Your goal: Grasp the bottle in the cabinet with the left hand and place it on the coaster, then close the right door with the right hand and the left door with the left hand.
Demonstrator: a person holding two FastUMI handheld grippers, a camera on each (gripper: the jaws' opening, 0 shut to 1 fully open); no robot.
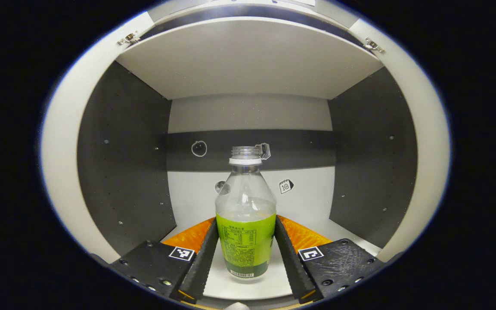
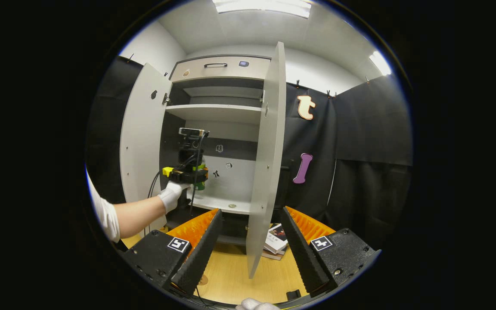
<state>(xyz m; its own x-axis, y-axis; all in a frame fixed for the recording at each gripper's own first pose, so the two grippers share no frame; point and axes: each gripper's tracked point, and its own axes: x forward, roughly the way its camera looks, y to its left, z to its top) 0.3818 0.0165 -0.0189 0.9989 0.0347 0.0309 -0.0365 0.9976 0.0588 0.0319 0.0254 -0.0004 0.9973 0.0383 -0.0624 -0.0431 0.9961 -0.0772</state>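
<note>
- The bottle [image 1: 245, 215] stands upright on the cabinet's white shelf [image 1: 252, 284], with lots of room above it and to both sides.
- The left gripper [image 1: 245, 249] has one finger on each side of the bottle, very close. I cannot tell if they squeeze it.
- The bottle is clear, with a green label.
- The right gripper [image 2: 250, 249] is wide open, holding nothing, near the edge of the open right door [image 2: 267, 172].

Inside the open cabinet [image 1: 123, 172], the left gripper [image 1: 246, 254] brackets an upright, uncapped bottle [image 1: 245, 215] with a green label, its fingers [image 1: 203, 258] against the bottle's sides on the pale shelf [image 1: 317, 215].
</note>
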